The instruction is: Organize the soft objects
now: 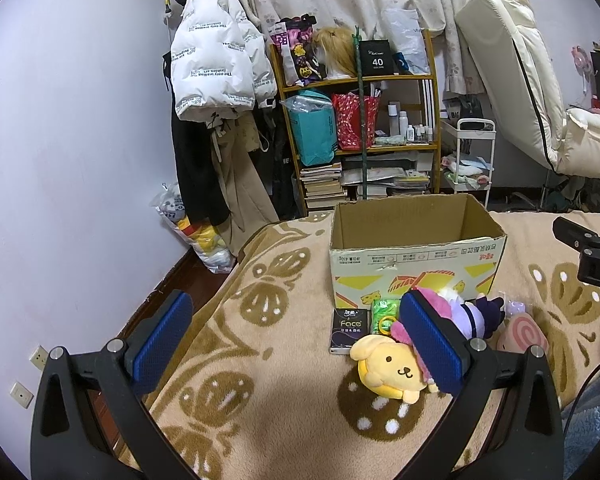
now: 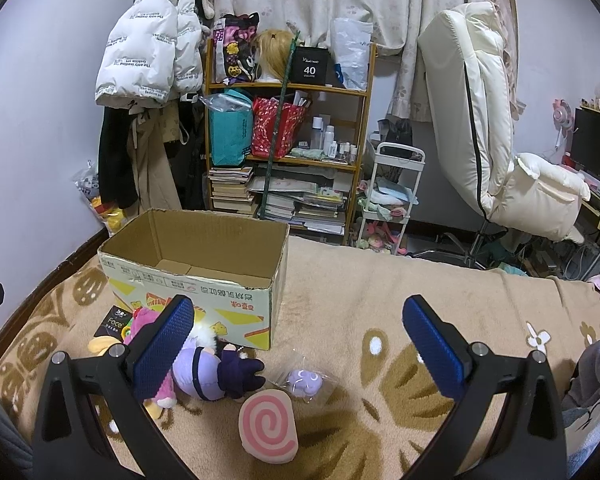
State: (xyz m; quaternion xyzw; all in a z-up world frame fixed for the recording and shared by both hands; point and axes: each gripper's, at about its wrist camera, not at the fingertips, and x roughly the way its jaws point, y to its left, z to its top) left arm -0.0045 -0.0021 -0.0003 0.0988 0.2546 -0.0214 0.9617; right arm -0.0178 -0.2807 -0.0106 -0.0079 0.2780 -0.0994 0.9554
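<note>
An open, empty cardboard box stands on a beige patterned blanket. In front of it lie soft toys: a yellow dog plush, a purple doll, a pink plush, a pink swirl cushion and a small purple toy in a clear bag. My left gripper is open and empty, above the blanket left of the toys. My right gripper is open and empty, above the swirl cushion and bagged toy.
A black tissue pack and a green packet lie by the box. Behind the bed stand a cluttered wooden shelf, a white trolley, hanging coats and a cream chair.
</note>
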